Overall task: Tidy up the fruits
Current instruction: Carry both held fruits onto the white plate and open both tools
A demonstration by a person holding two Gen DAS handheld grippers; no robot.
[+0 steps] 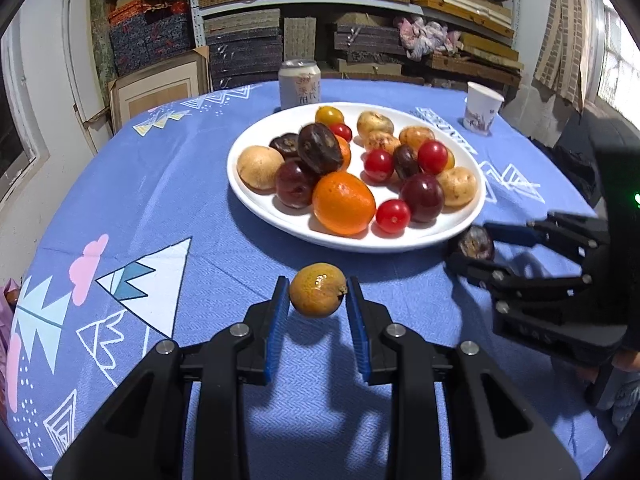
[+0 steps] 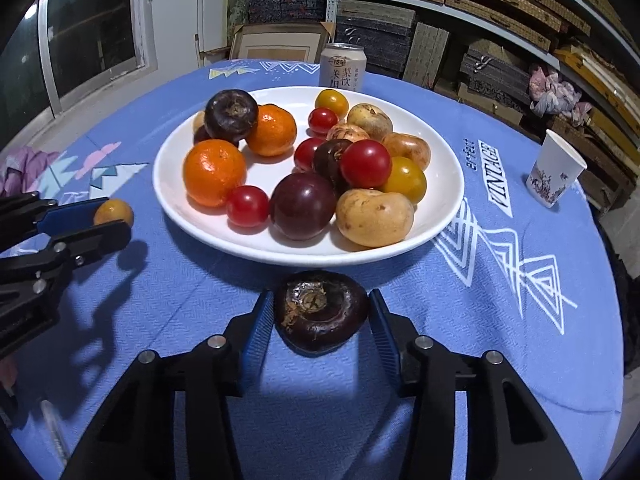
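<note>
Left gripper (image 1: 318,300) is clamping a small yellow-orange fruit (image 1: 317,290); right gripper (image 2: 320,312) is flanking a water chestnut (image 2: 321,311), seemingly touching, below the plate (image 2: 180,216).

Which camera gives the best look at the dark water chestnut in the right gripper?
The right wrist view: the dark water chestnut sits large and centred between the right hand-held gripper pads, stem scar visible. The left wrist view shows it small, at the right edge, partly hidden by that gripper.

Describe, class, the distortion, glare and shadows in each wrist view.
Left wrist view: fisheye bends the shelves; the plate casts a dark shadow on the tablecloth. Right wrist view: black corners; glare spots on the tomatoes.
</note>
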